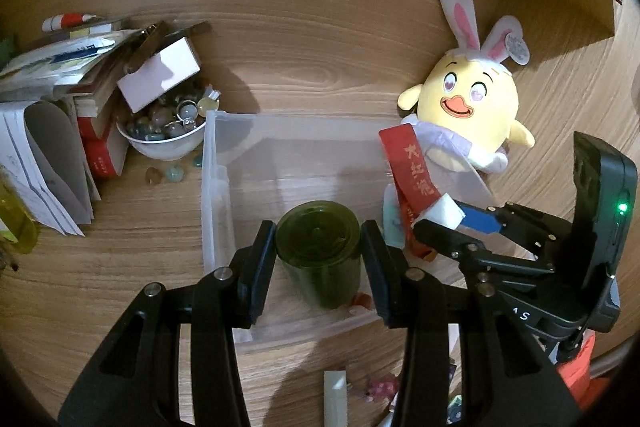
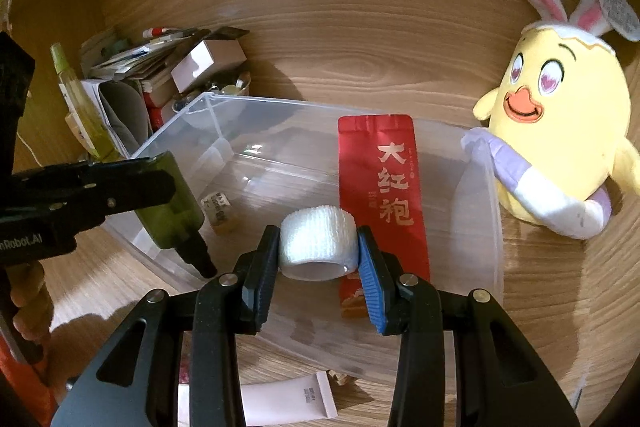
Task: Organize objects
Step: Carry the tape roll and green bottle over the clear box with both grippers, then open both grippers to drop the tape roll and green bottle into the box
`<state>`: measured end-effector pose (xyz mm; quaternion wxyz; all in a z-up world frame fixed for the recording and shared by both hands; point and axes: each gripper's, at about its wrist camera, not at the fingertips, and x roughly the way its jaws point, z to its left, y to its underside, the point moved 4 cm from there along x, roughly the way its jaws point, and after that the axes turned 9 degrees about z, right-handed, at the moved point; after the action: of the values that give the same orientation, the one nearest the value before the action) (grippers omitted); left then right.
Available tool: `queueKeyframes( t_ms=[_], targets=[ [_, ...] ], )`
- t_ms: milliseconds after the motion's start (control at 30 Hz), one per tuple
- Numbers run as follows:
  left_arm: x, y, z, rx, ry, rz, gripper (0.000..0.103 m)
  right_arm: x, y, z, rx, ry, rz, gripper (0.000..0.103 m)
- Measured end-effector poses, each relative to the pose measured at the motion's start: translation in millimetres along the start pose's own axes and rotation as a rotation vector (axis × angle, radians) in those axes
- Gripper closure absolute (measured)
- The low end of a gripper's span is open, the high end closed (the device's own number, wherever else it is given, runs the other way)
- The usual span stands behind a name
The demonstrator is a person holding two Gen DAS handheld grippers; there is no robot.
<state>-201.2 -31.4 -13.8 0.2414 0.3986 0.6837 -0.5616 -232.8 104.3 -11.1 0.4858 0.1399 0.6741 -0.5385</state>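
Left wrist view: the left claw (image 1: 318,251) is clamped across the barrel of a dark green bottle (image 1: 320,247), held over the clear plastic bin (image 1: 212,187) on the wooden counter (image 1: 320,67). The bottle looks rigid, light and smooth, so a mid-body grip suits it.

Right wrist view: the right claw (image 2: 318,249) pinches a white bandage roll (image 2: 319,247) by its flat ends, above the bin beside a red tea packet (image 2: 382,195). The roll looks soft and light; a gentle squeeze should do.
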Motion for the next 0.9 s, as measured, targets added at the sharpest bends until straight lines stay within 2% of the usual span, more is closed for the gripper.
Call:
queueKeyframes(
  t_ms=[67, 133, 200, 333, 433, 533, 600, 633, 800, 900],
  targets=[
    [-0.5, 0.4, -0.4, 0.006, -0.019, -0.002, 0.060, -1.1, -0.1, 2.1, -0.009, 0.017, -0.004, 0.066],
    [-1.4, 1.8, -2.0, 0.018, -0.042, -0.006, 0.060, -2.1, -0.3, 3.5, -0.016, 0.029, -0.007, 0.056],
    [-2.5, 3.0, -2.9, 0.030, -0.062, -0.012, 0.060, -3.3, 0.1, 3.4, -0.021, 0.042, -0.013, 0.051],
    [-3.2, 4.0, -2.7, 0.035, -0.088, -0.012, 0.057, -7.6, -1.2, 5.3, -0.032, 0.056, -0.026, 0.046],
    [-6.5, 3.9, -1.4, 0.031, -0.103, -0.021, 0.049, -12.7, -2.5, 4.8, -0.028, 0.062, -0.040, 0.038],
    [-12.9, 4.5, -0.6, 0.034, -0.123, -0.036, 0.046, -19.9, -3.2, 3.7, -0.022, 0.064, -0.056, 0.035],
    [-18.3, 5.5, -0.9, 0.039, -0.129, -0.041, 0.038, -24.8, -3.0, 3.0, -0.016, 0.058, -0.063, 0.029],
    [-20.7, 5.8, -1.0, 0.040, -0.132, -0.046, 0.032, -26.6, -2.8, 2.8, -0.013, 0.056, -0.067, 0.026],
    [-36.9, 9.0, -4.1, 0.052, -0.150, -0.080, 0.025, -40.3, 3.0, 2.4, -0.005, 0.063, -0.088, 0.023],
    [-44.4, 13.6, -6.2, 0.055, -0.159, -0.093, 0.013, -48.7, 8.9, 3.0, -0.007, 0.061, -0.098, 0.021]
  ],
)
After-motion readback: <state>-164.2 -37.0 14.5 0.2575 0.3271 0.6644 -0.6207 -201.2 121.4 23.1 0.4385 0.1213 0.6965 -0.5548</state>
